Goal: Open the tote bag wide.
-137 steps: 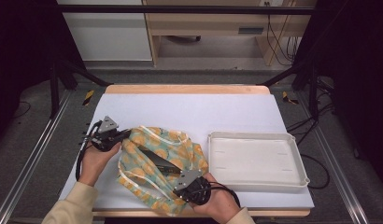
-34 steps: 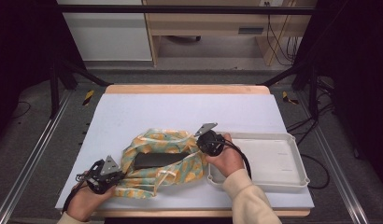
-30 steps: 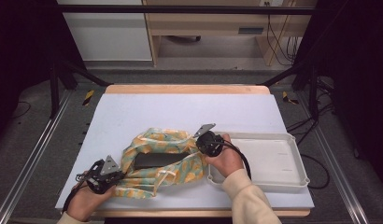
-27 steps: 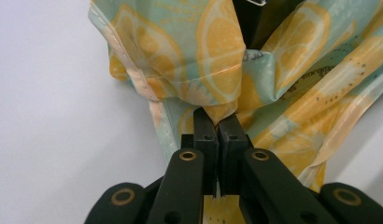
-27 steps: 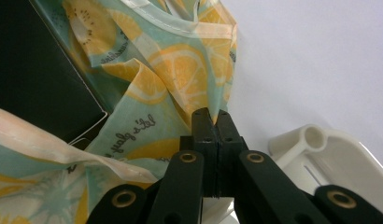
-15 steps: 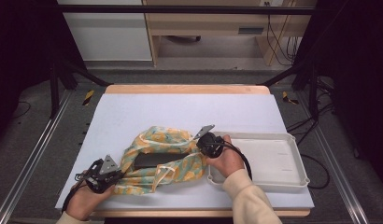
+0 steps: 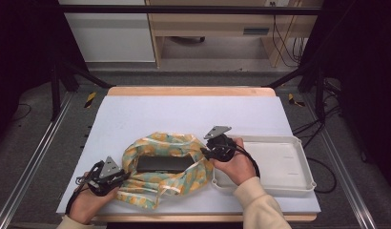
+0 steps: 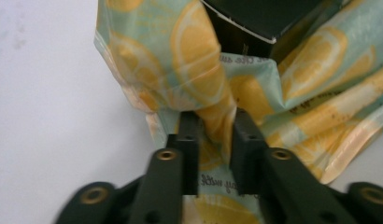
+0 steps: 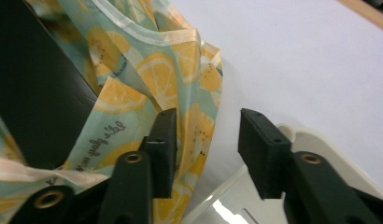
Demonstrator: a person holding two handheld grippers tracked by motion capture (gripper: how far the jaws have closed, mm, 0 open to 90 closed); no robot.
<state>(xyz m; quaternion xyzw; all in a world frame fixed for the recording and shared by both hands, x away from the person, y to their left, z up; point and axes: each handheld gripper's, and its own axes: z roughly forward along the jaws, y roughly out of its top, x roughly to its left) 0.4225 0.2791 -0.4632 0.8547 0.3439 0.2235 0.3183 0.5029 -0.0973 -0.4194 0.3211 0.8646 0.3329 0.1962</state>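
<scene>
A pale green bag printed with lemon slices lies crumpled on the white table, with a flat black box lying in its open mouth. My left gripper is at the bag's front left corner, shut on a fold of the fabric. In the left gripper view that fold of the bag is pinched between the jaws of the left gripper, with the black box beyond. My right gripper is at the bag's right edge. In its own view the right gripper stands open, its left jaw against the bag.
A white tray stands just right of the bag, under the right hand; its rim shows below the right jaws. The table's far half is bare white surface with a wooden back edge.
Since 4.6 s ago the left gripper has moved from the bag's far left to its front left, and the right from its front to its right edge. The bag has bunched closer round the box.
</scene>
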